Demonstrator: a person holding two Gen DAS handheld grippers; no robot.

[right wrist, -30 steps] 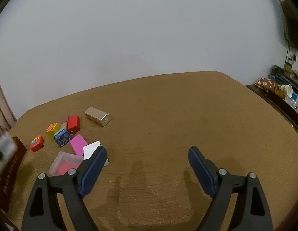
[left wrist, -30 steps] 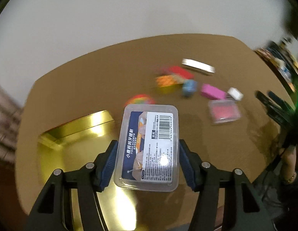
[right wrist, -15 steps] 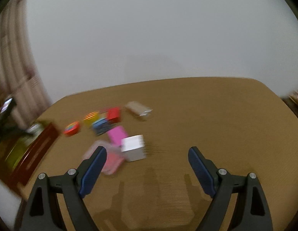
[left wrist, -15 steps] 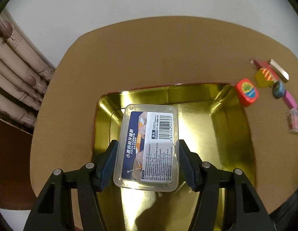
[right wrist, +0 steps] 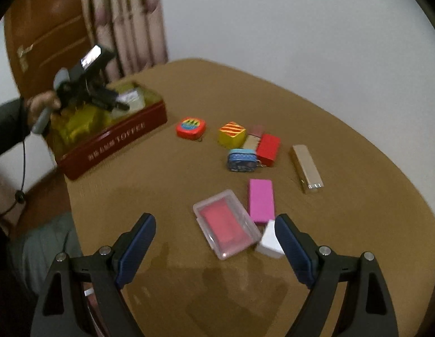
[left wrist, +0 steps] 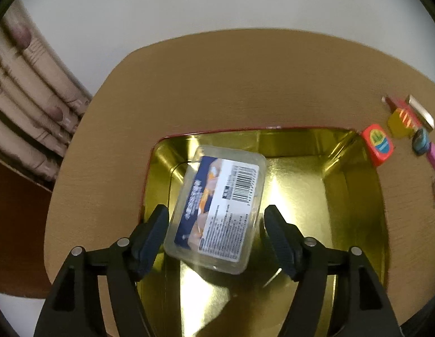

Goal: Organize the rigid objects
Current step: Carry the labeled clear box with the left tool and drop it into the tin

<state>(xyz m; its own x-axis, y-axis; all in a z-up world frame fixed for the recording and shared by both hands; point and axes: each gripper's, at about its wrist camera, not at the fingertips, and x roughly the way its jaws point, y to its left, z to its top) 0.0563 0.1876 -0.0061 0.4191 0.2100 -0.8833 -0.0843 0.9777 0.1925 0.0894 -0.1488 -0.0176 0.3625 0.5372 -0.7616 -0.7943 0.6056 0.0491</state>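
Note:
My left gripper [left wrist: 216, 224] is open over the gold-lined red tin [left wrist: 355, 196]. The clear plastic toothpick box [left wrist: 220, 205] lies tilted between its fingers, free of the pads, in the tin. The right wrist view shows the tin [right wrist: 113, 143] with the left gripper [right wrist: 113, 102] above it. My right gripper [right wrist: 214, 238] is open and empty above a clear case with a pink insert [right wrist: 227, 231]. A pink box [right wrist: 261, 203] and a small white block [right wrist: 269, 240] lie by its right finger.
On the brown table [right wrist: 357, 224] lie a red-orange round-cornered tin [right wrist: 190, 127], a yellow striped cube [right wrist: 232, 134], a blue tin [right wrist: 242, 160], a red box [right wrist: 268, 146] and a gold bar-shaped box [right wrist: 307, 168]. A curtain and a door stand behind.
My left gripper has opened and let go of the toothpick box, which now lies tilted in the tin. My right gripper has swung left and down toward the pink case.

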